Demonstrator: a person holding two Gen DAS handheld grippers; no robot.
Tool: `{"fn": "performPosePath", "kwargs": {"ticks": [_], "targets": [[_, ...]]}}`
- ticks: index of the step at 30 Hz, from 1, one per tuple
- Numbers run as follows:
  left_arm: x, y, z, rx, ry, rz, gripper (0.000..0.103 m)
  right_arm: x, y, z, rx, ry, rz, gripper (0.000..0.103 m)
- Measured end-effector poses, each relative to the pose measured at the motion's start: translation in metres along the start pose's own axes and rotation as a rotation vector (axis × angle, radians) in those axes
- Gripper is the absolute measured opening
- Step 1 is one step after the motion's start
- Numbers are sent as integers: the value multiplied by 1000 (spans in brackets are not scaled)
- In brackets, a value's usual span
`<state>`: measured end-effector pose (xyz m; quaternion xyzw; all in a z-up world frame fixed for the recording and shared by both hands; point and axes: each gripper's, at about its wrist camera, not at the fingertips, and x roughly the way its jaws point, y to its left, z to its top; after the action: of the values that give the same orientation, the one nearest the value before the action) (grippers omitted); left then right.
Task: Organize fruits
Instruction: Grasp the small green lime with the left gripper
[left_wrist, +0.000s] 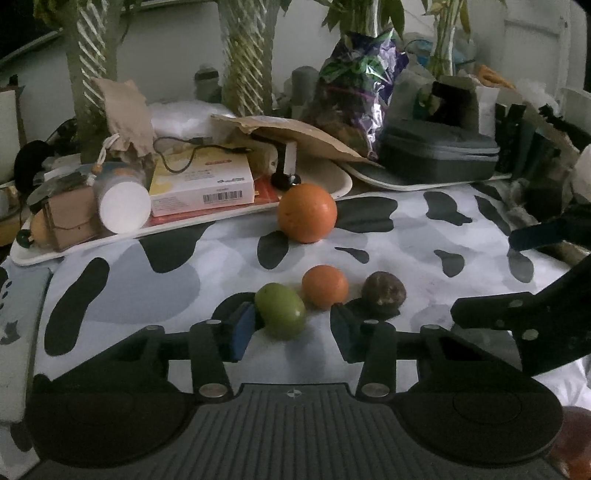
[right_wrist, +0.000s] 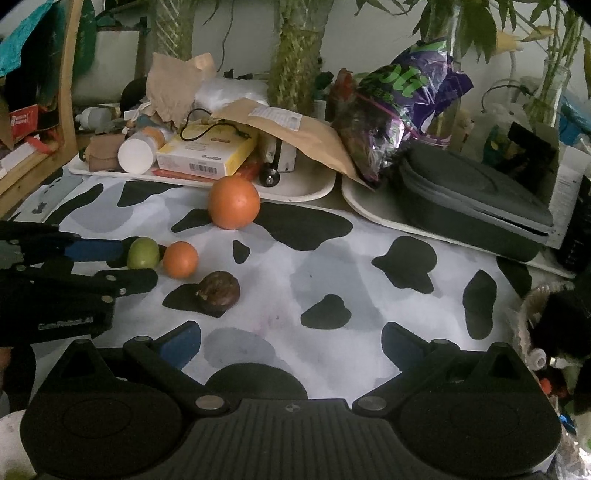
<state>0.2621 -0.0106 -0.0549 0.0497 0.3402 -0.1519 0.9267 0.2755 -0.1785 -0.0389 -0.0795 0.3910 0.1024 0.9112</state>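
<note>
Left gripper fingers apart, green fruit at mouth beside left pad, not clamped. Right gripper wide open, empty. Small orange, dark fruit just beyond; large orange farther on cow-print cloth.

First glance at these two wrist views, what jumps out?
The big orange stands out at the back of the cow-patterned cloth, just in front of a cluttered white tray. Nearer, a green fruit, a small orange and a dark brown fruit sit in a loose row. The left gripper is open, with the green fruit by its left finger.
</note>
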Motion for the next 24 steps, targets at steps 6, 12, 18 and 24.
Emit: {"fn": "performPosePath", "kwargs": {"ticks": [6, 12, 18, 24], "targets": [[10, -2, 2, 40, 2, 28, 43, 2, 0, 2, -8, 2, -2, 103], [17, 0, 3, 53, 9, 45, 35, 2, 1, 2, -15, -1, 5, 103], [14, 4, 3, 43, 13, 31, 29, 5, 4, 1, -22, -9, 22, 103], [9, 10, 4, 33, 7, 16, 29, 18, 13, 1, -63, -21, 60, 103]]}}
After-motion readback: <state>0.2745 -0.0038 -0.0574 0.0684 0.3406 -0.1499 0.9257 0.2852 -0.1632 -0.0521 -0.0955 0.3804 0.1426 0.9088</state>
